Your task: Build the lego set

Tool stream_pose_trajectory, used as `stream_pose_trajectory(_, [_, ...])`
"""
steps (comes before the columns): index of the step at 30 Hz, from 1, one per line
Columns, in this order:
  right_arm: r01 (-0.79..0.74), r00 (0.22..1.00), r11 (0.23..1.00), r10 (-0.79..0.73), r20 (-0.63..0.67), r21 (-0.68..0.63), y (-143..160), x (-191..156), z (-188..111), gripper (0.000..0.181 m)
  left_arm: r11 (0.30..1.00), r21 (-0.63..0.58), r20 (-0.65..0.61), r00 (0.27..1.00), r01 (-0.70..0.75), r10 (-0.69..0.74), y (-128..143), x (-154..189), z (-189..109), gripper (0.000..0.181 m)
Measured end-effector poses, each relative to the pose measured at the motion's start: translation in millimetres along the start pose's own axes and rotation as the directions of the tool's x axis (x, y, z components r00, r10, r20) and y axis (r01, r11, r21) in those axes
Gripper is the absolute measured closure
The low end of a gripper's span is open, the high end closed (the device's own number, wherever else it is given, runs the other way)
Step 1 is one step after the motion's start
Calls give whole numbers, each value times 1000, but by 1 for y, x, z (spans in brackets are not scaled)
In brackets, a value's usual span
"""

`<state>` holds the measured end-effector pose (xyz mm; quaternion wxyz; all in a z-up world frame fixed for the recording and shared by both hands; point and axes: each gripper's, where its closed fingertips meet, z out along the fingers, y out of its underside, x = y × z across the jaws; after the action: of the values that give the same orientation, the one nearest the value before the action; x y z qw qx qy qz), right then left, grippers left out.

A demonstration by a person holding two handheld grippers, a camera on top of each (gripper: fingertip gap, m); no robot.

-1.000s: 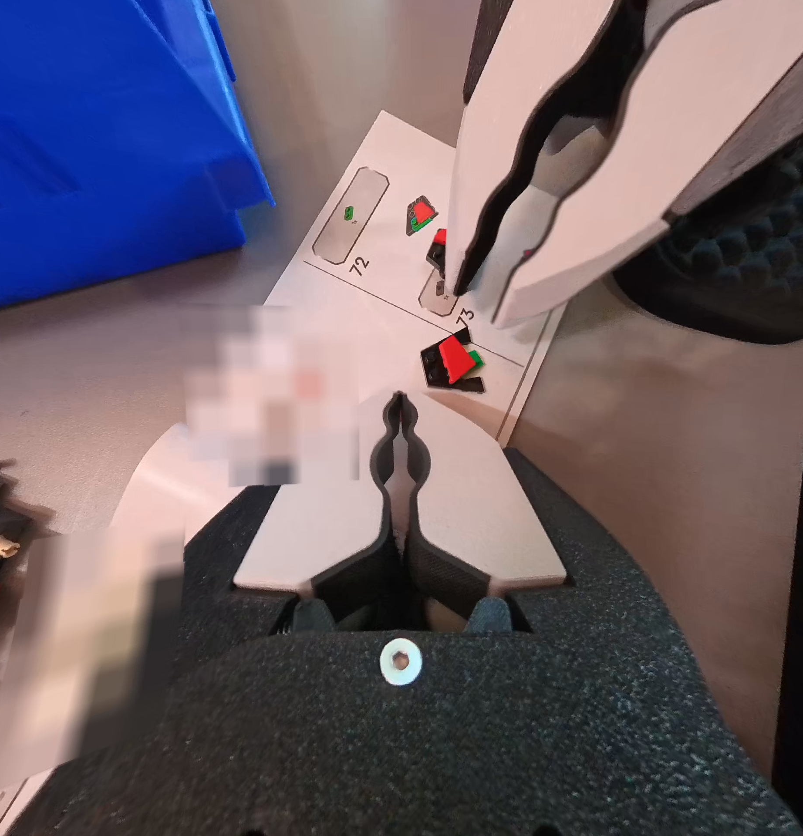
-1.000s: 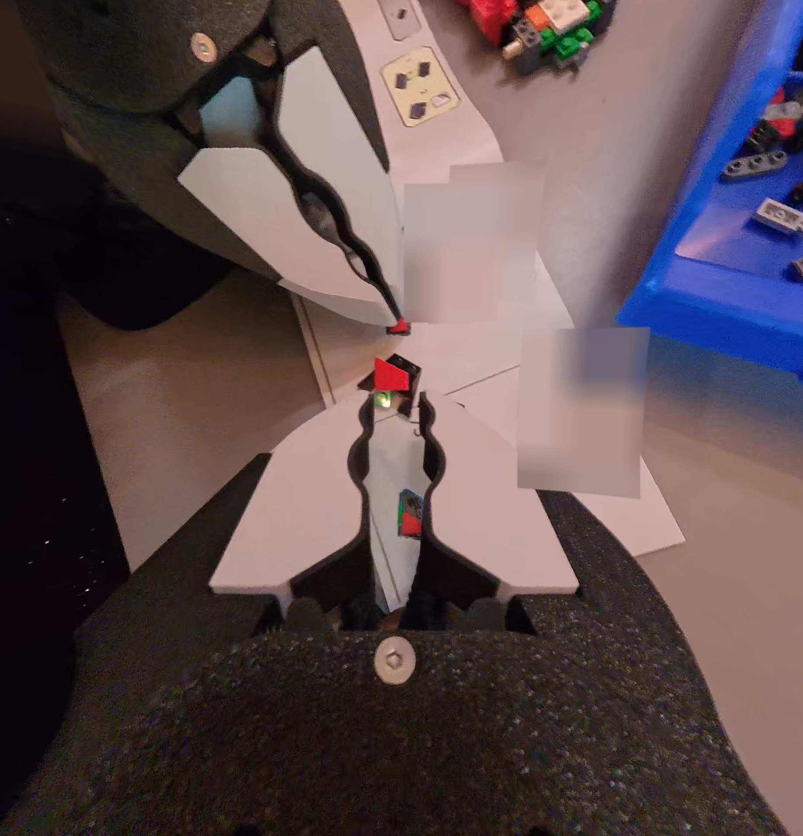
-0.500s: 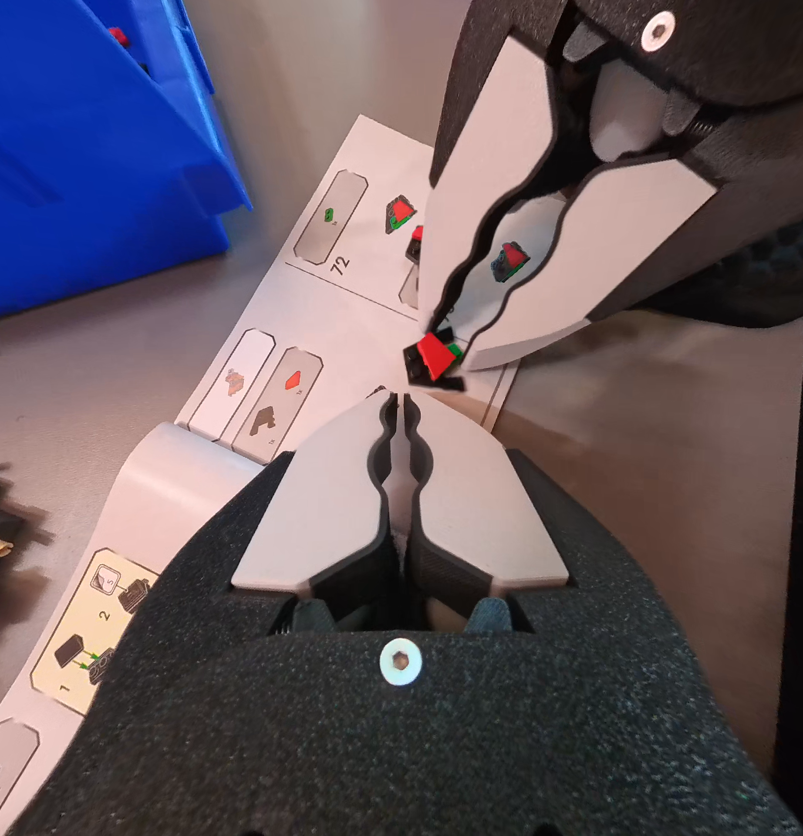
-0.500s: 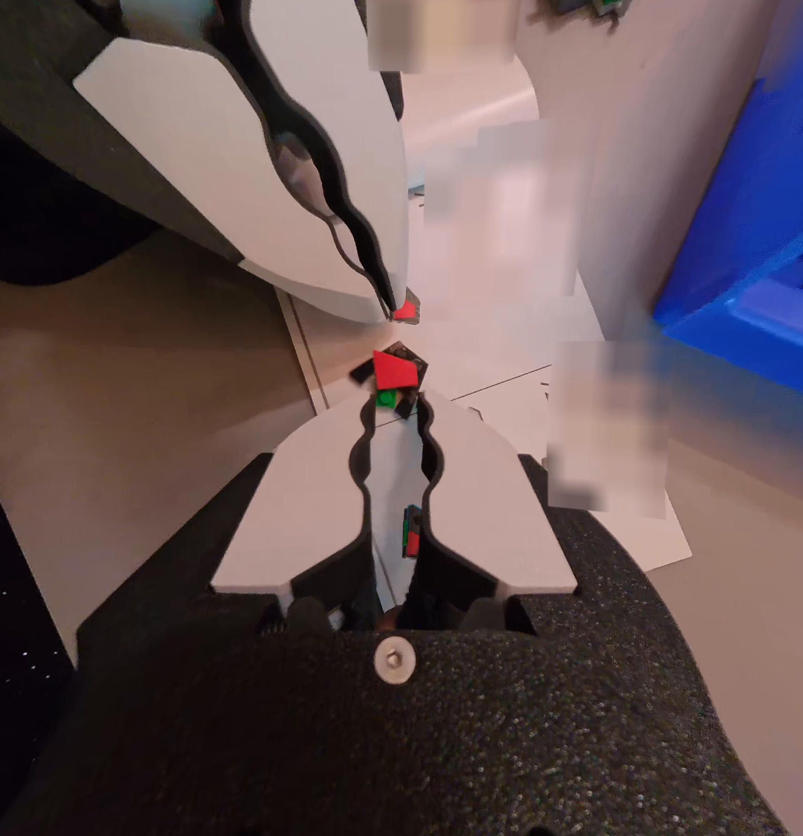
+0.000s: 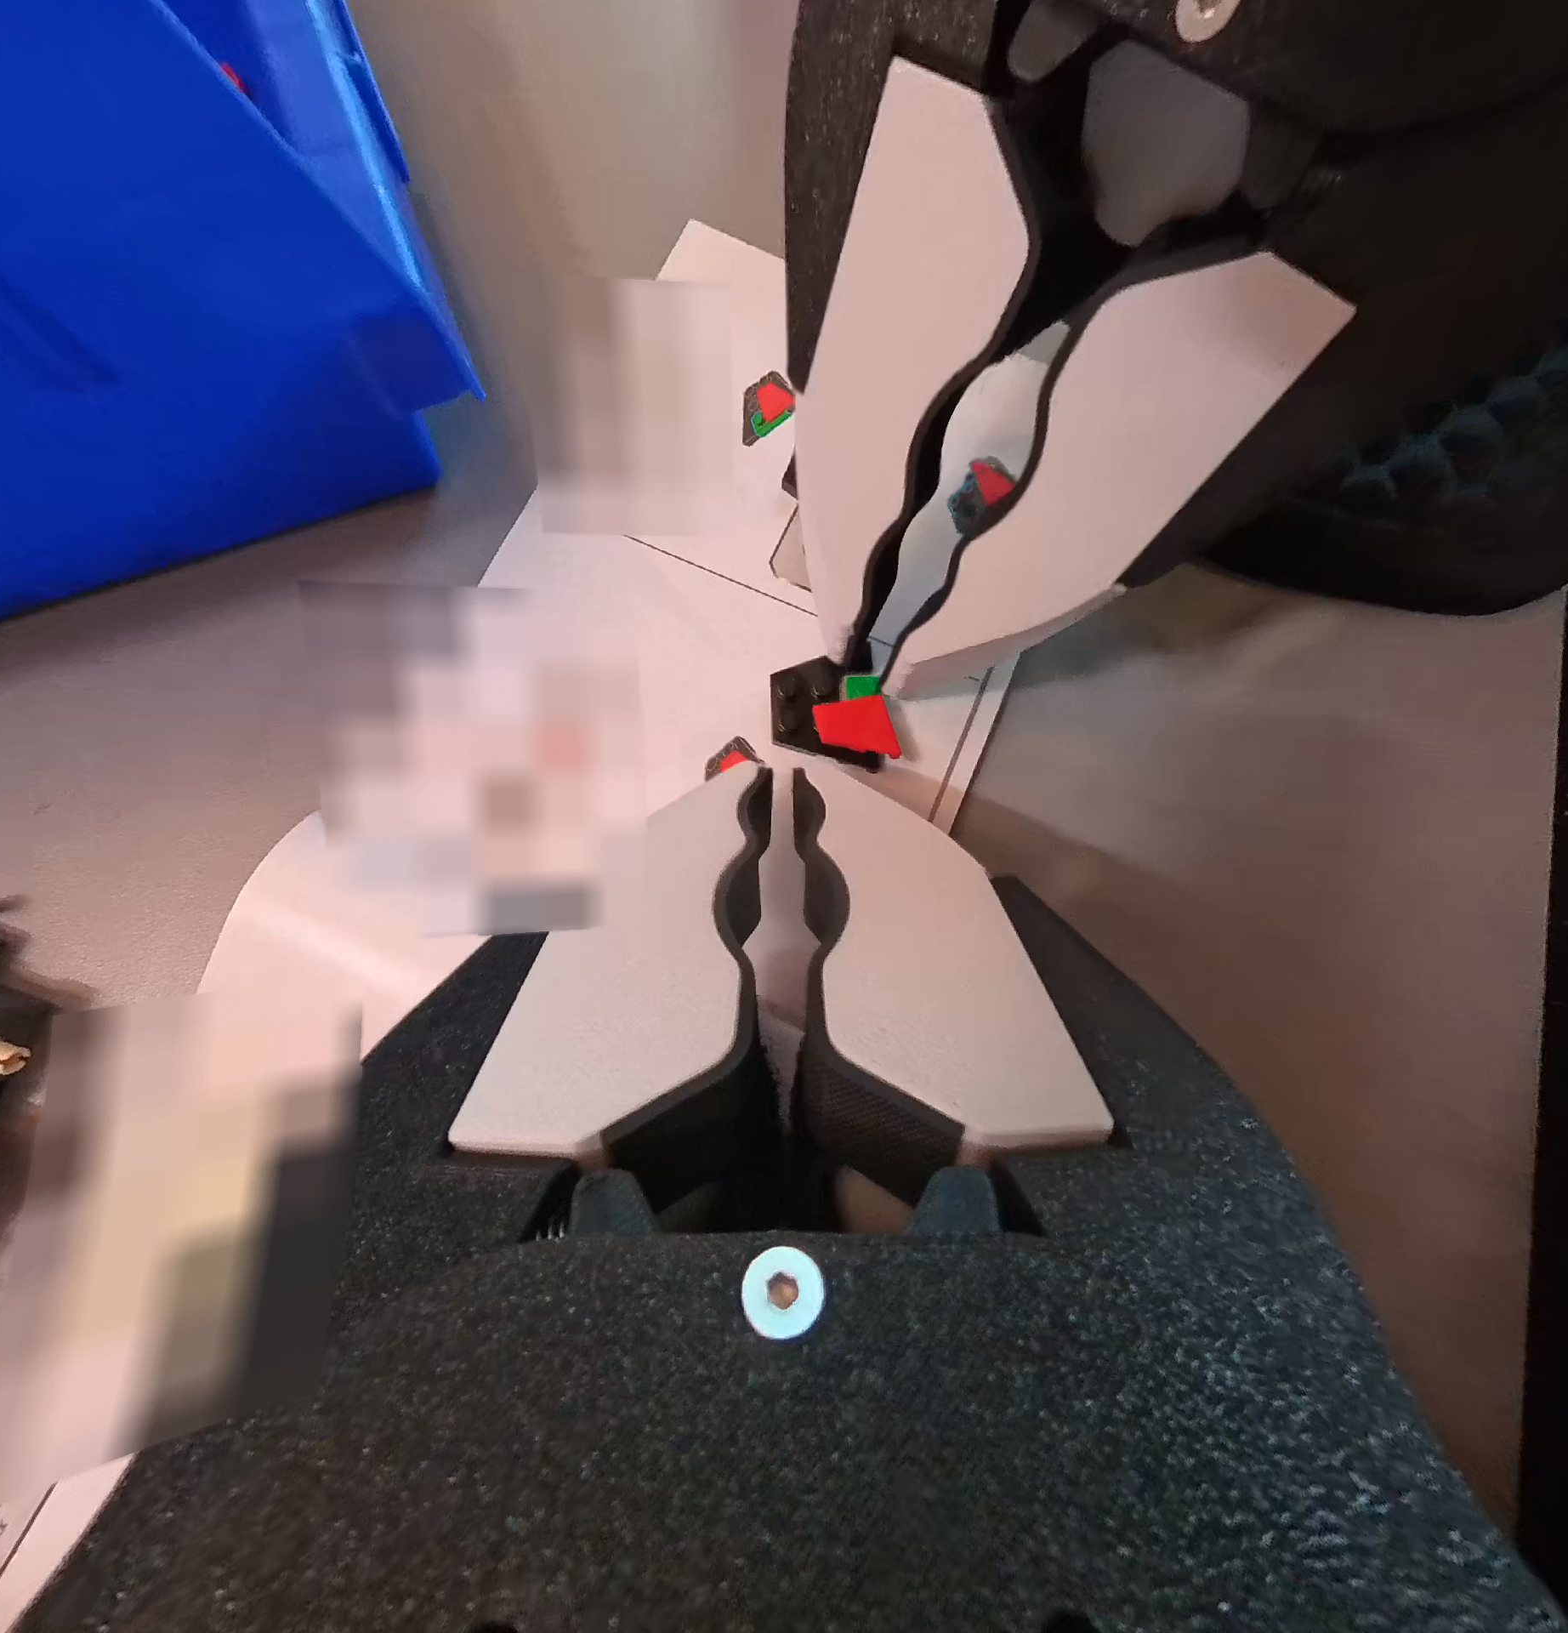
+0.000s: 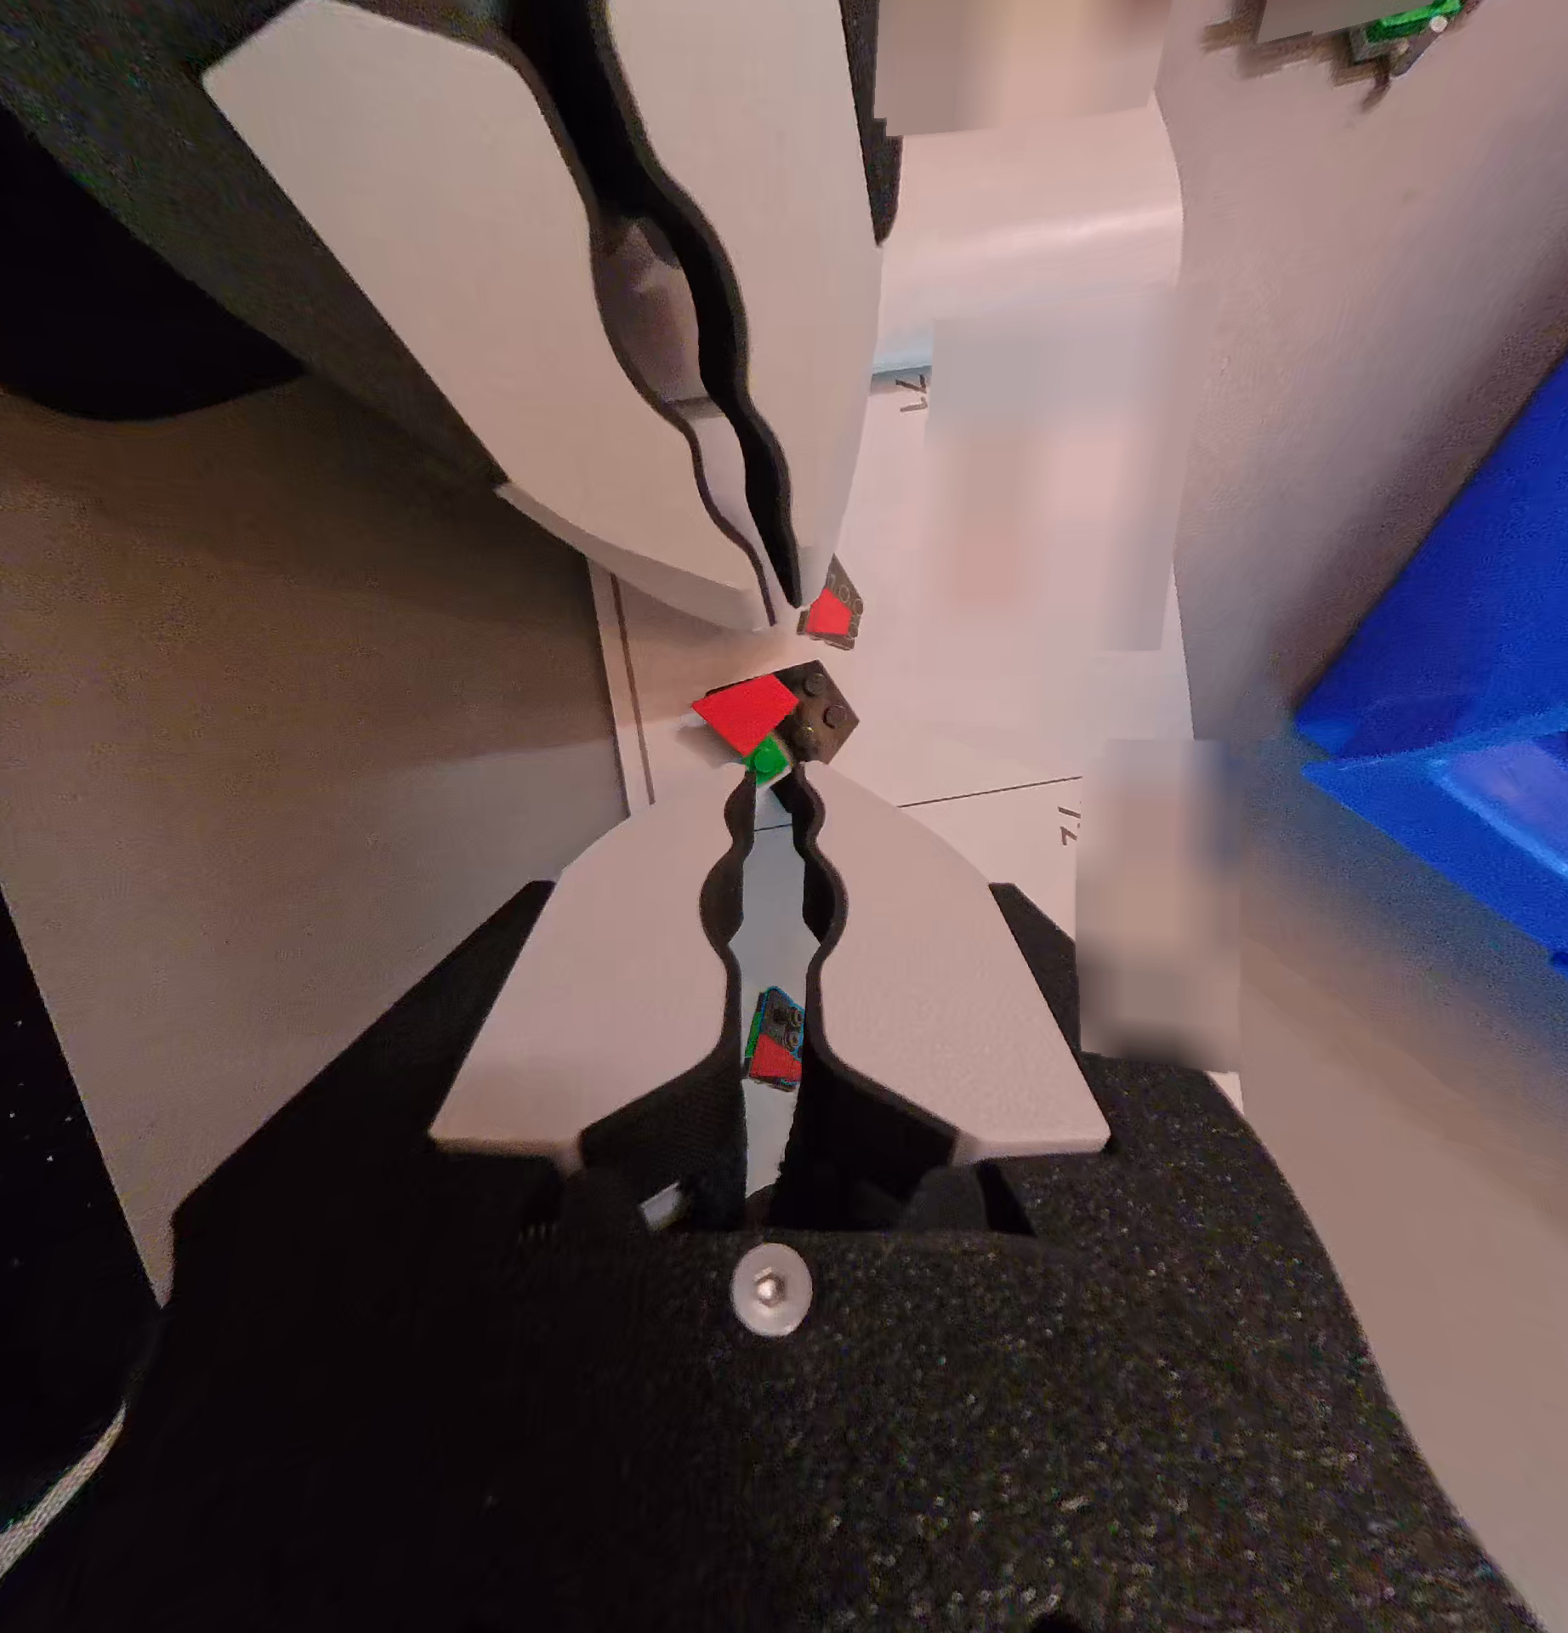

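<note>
Red wedge + green plate already on black plate: small sub-assy (image 6: 776,720) sits on instruction sheet (image 5: 674,619) near its edge on worktop. Right hand-held gripper (image 6: 772,778) nipping green end, looks clamped. Left hand-held gripper (image 5: 782,776) nearly together, empty. Most of build still left.
</note>
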<state>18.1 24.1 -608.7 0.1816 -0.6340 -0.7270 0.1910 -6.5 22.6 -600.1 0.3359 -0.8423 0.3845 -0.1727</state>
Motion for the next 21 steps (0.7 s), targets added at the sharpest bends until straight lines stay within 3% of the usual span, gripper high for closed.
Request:
stream_pose_trajectory(6, [0, 1000, 1000, 0, -16, 2, 7, 4, -1, 164, 998, -42, 7, 999, -40, 40, 3, 5, 4, 160])
stream_pose_trajectory(17, [-8, 1000, 1000, 7, 26, 27, 5, 6, 0, 162, 998, -48, -19, 999, -32, 31, -4, 14, 6, 154])
stream_pose_trajectory(21, [-3, 1000, 999, 2, 31, 33, 5, 5, 0, 165, 993, -101, 23, 998, -60, 63, 0, 9, 15, 155])
